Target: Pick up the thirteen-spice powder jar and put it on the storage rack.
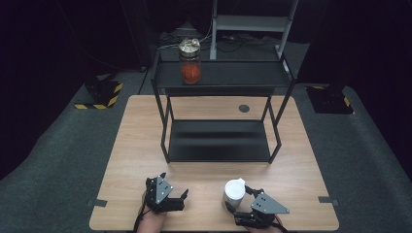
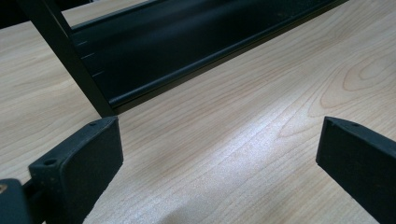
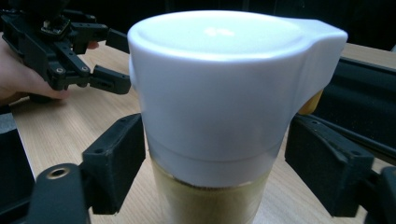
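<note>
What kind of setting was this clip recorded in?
Most likely a lab or studio recording bay, not a home: a wooden table with a black two-tier rack stands on grey carpet amid dark surroundings, with hazard-striped stand bases and loose cables behind it.

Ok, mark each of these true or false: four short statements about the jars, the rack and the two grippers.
1. The white-lidded jar stands on the table between the fingers of the right gripper. True.
2. The left gripper holds a jar. False: its fingers stand open over bare wood.
3. A clear jar with something orange inside stands on the black rack's top shelf. True.
4. The clear jar sits on the rack's lower shelf. False: it is on the top shelf.
</note>
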A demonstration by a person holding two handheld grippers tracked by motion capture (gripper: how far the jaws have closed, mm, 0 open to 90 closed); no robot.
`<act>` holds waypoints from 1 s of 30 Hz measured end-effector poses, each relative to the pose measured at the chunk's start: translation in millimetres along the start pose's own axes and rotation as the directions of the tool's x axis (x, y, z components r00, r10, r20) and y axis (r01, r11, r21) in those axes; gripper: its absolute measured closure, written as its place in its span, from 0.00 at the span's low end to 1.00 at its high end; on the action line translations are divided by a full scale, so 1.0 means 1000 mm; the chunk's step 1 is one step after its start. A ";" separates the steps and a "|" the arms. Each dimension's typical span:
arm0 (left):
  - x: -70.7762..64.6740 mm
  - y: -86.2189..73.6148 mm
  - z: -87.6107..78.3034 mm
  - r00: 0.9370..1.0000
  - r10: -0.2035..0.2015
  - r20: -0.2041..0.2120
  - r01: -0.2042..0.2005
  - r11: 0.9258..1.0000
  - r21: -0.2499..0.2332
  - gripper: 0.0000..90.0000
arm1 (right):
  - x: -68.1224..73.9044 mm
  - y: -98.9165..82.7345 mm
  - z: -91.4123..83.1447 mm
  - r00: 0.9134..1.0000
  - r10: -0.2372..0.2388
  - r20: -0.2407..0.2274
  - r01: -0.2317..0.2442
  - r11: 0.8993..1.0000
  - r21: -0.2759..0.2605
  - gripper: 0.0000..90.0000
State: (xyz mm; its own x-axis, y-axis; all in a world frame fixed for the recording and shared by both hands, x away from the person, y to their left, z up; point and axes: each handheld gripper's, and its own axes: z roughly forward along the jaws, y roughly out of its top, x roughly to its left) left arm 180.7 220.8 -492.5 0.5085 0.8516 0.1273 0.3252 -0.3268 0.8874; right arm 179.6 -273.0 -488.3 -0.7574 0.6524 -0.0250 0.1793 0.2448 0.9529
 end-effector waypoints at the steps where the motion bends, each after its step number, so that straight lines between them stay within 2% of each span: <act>1: 0.000 0.000 0.000 1.000 0.004 0.002 -0.004 1.000 -0.001 0.01 | 0.000 0.000 0.000 1.000 -0.001 0.000 0.001 1.000 -0.002 0.24; 10: 0.005 -0.004 -0.002 1.000 -0.022 0.013 0.022 1.000 -0.020 0.01 | -0.004 -0.004 0.009 1.000 0.007 -0.027 -0.007 1.000 -0.015 0.31; 16: 0.004 -0.004 -0.002 1.000 -0.014 0.015 0.014 1.000 -0.023 0.01 | -0.003 -0.010 0.009 1.000 0.007 -0.020 -0.008 0.999 -0.037 0.32; 30: 0.006 -0.005 -0.002 0.999 -0.028 0.017 0.028 0.999 -0.031 0.01 | -0.001 -0.013 0.007 1.000 0.011 -0.005 -0.011 0.998 -0.061 0.33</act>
State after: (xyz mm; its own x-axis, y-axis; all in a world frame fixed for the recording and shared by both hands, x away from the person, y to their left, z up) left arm 180.7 228.1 -495.7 0.5128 0.8532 0.0950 0.3145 -0.2897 0.9040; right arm 182.5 -271.8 -503.2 -0.7584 0.6517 -0.0132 0.1492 0.1933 0.9697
